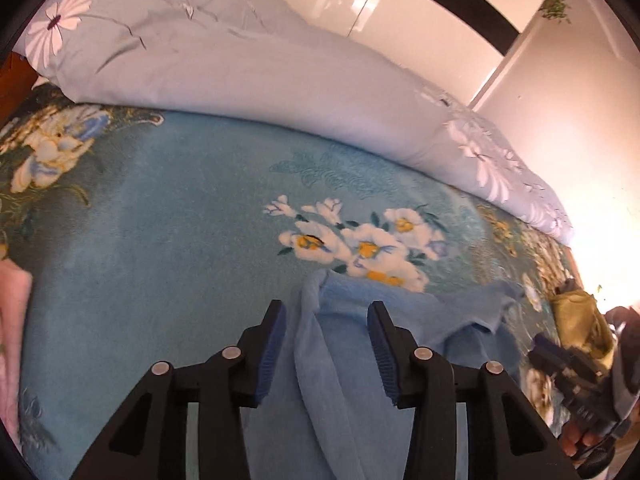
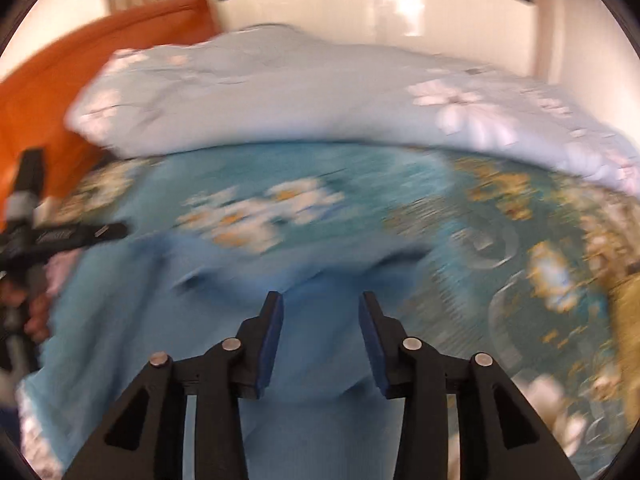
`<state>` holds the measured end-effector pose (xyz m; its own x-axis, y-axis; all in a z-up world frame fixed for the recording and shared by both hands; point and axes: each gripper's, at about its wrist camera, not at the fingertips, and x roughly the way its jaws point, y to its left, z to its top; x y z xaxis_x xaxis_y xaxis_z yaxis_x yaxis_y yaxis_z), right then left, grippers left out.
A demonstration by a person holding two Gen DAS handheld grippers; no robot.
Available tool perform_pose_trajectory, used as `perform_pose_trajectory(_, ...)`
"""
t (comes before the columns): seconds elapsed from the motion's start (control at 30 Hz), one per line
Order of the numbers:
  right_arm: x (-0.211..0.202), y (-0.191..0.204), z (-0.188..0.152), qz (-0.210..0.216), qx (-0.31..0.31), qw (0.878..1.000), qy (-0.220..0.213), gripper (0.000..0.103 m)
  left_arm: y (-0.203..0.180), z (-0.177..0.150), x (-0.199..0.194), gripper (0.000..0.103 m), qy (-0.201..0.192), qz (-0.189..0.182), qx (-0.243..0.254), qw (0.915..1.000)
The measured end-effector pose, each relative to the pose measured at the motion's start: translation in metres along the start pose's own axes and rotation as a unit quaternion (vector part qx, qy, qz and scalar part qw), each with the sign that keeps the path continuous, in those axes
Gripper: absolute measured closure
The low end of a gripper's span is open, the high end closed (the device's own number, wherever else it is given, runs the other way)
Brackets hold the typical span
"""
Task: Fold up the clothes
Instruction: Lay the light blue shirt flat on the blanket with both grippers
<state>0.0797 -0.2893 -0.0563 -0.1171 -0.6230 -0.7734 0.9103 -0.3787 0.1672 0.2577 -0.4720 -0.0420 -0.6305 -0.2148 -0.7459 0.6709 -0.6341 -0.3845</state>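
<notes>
A light blue garment (image 1: 352,344) lies rumpled on the teal flowered bedspread (image 1: 160,240). My left gripper (image 1: 326,312) is open, its blue pads on either side of a raised fold of the garment, not closed on it. My right gripper (image 2: 320,300) is open above the same blue garment (image 2: 312,360); this view is blurred by motion. The right gripper also shows at the right edge of the left wrist view (image 1: 568,364), and the left gripper at the left edge of the right wrist view (image 2: 24,236).
A pale blue quilt with white flowers (image 1: 260,80) is bunched along the far side of the bed. An orange headboard (image 2: 60,92) stands at the left. A pink cloth (image 1: 12,340) and an olive-yellow cloth (image 1: 580,320) lie at the bed's edges. White wardrobe doors (image 1: 420,20) stand behind.
</notes>
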Motion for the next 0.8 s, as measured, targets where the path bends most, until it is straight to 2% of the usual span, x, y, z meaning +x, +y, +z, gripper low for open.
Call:
perform_pose_trajectory(0.13,0.011,0.016,-0.019,0.024,-0.001,0.999,0.034,0.061,-0.009,-0.022,-0.026,0.052,-0.004,-0.014,0.005,0.9999)
perform_pose_trajectory(0.17,0.014,0.02,-0.024,0.03,-0.001,0.999,0.043,0.071,-0.012,-0.027,-0.029,0.052,-0.001,-0.014,0.012,0.9998)
perform_pose_trajectory(0.2,0.017,0.024,-0.029,0.036,-0.001,0.998,0.051,0.096,-0.014,-0.032,-0.032,0.051,0.002,-0.013,0.018,0.9997)
perform_pose_trajectory(0.23,0.019,0.028,-0.034,0.042,-0.001,0.997,0.06,0.098,-0.017,-0.036,-0.035,0.051,0.006,-0.012,0.025,0.9996)
perform_pose_trajectory(0.37,0.0,0.018,-0.038,0.023,-0.002,0.999,0.04,0.098,-0.022,-0.051,-0.024,0.048,0.03,-0.008,0.036,0.9989)
perform_pose_trajectory(0.5,-0.043,-0.03,-0.032,-0.032,0.044,0.999,-0.001,0.098,-0.026,-0.064,-0.009,0.047,0.056,-0.003,0.041,0.9976)
perform_pose_trajectory(0.6,-0.076,-0.084,-0.025,-0.118,0.087,0.989,-0.025,0.098,-0.028,-0.07,0.009,0.047,0.076,0.0,0.04,0.9963)
perform_pose_trajectory(0.7,-0.096,-0.136,-0.022,-0.187,0.133,0.973,-0.037,0.098,-0.031,-0.075,0.024,0.047,0.09,0.017,0.045,0.9948)
perform_pose_trajectory(0.73,-0.098,-0.15,-0.023,-0.197,0.152,0.968,-0.038,0.098,-0.032,-0.076,0.029,0.048,0.094,0.024,0.047,0.9941)
perform_pose_trajectory(0.8,-0.098,-0.172,-0.026,-0.183,0.191,0.964,-0.036,0.098,-0.031,-0.08,0.035,0.048,0.1,0.036,0.049,0.9932)
